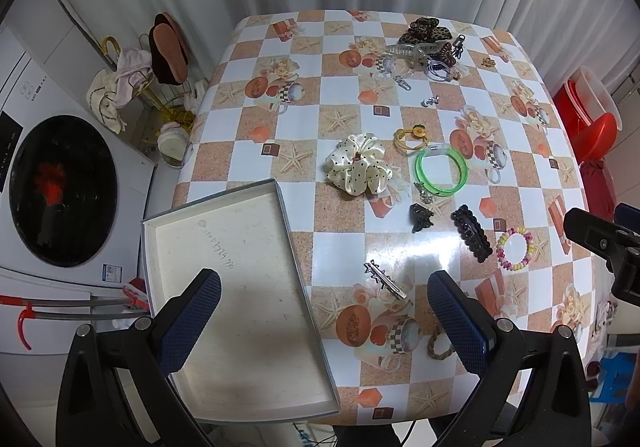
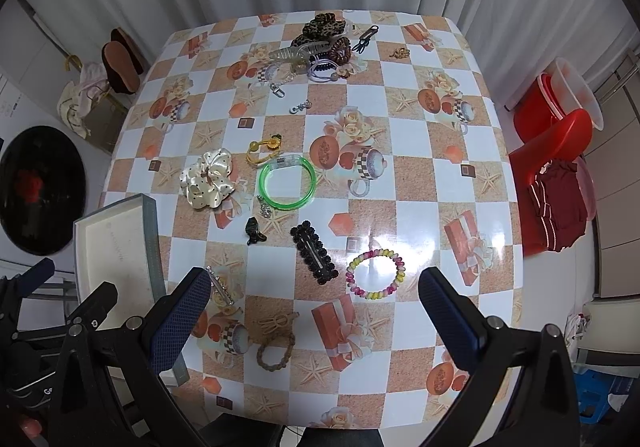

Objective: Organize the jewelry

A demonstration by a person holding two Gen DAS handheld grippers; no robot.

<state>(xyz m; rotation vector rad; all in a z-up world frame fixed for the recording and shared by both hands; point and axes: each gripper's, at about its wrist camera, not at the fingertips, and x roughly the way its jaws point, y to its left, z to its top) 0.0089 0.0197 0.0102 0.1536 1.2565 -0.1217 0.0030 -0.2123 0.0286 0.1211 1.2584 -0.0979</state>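
The box [image 1: 236,287] at the counter's [image 1: 344,119] left edge has small writing inside, too faint to read. Both grippers, left [image 1: 324,321] and right [image 2: 314,317], hover with jaws wide apart, holding nothing. One green bangle [image 2: 287,183], one bead bracelet [image 2: 375,274] and one dotted scrunchie [image 2: 208,179] lie mid-counter.

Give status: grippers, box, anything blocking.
Left gripper open, right gripper open, both empty. Box empty at table's left edge. Jewelry loose on table; silver clip nearest box. Nothing blocking.
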